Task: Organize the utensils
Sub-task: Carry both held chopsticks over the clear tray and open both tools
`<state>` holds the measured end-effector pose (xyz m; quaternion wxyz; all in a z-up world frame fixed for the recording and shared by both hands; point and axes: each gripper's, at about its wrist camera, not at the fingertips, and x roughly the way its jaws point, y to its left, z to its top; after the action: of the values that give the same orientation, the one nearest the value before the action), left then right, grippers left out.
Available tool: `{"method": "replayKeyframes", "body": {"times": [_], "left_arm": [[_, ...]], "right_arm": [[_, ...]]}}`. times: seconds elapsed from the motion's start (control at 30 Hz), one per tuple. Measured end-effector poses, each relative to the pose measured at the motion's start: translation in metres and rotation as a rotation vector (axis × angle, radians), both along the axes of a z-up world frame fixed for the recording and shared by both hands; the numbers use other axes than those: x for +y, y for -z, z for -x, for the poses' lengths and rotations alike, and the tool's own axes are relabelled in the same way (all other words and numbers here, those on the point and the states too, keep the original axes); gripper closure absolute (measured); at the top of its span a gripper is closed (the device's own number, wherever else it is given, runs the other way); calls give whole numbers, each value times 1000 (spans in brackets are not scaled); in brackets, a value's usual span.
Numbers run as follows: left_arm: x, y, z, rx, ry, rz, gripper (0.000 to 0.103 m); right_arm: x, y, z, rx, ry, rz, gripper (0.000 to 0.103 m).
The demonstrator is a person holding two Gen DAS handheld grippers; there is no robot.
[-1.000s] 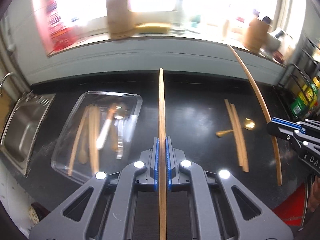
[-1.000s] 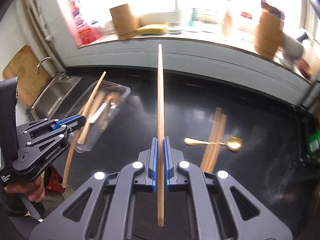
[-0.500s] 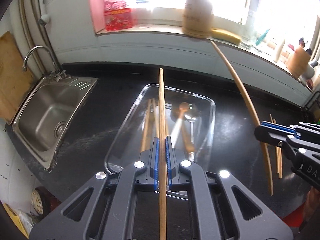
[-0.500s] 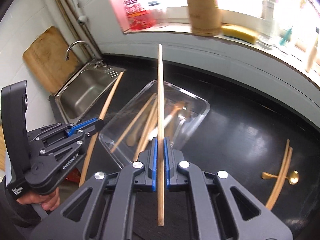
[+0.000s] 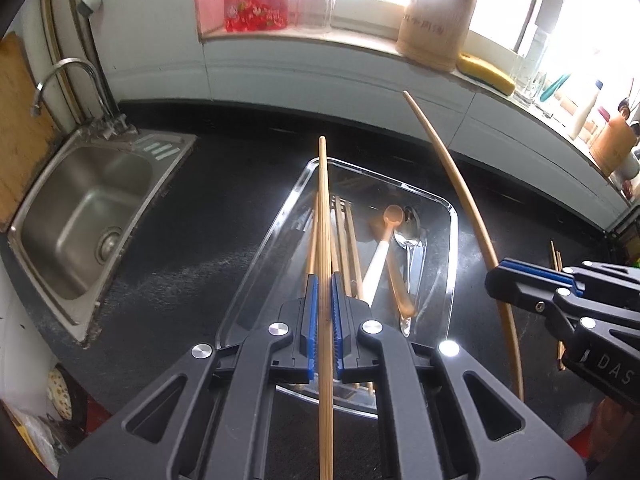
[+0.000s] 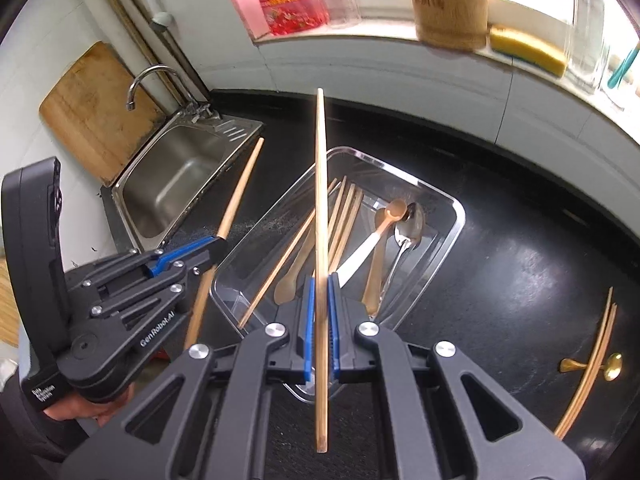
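1. Each claw is clamped on one wooden chopstick. The left claw pinches its chopstick between blue pads, and the right claw does likewise with its chopstick. Both sticks hang above the clear tray, not in it.
2. The left wrist view catches the right claw from the side at the frame's right edge, with its stick bowing upward. The right wrist view shows the left claw at lower left, along with the bare fingers gripping its handle.
3. Only the right wrist view clearly shows a gold spoon and a pair of chopsticks lying on the tabletop, well apart from the tray. The left view catches just the tips of that pair.
4. The tabletop is black, glossy and lightly speckled. A steel sink with a curved tap is set in to the left, and a wooden cutting board leans behind it.
5. Inside the tray lie several chopsticks, a white-handled wooden spoon, a metal spoon and another wooden spoon.
6. On the bright windowsill stand a bamboo cylinder, a yellow sponge and a red package.
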<state>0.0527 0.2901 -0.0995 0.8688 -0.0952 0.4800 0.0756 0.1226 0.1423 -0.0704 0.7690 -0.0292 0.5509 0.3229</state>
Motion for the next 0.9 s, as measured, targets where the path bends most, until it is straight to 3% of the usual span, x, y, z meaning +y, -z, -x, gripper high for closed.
{"method": "replayKeyframes", "body": {"times": [0.37, 0.67, 0.87, 0.9], "left_arm": [[21, 51, -53, 109, -12, 113, 97], [20, 77, -83, 172, 10, 127, 97], [21, 81, -94, 182, 17, 162, 97], [23, 79, -96, 180, 14, 191, 96]], "right_arm": [[15, 63, -39, 201, 17, 9, 96], [26, 102, -58, 282, 15, 25, 96], [25, 109, -69, 285, 15, 37, 95], [24, 110, -70, 285, 8, 47, 87]]}}
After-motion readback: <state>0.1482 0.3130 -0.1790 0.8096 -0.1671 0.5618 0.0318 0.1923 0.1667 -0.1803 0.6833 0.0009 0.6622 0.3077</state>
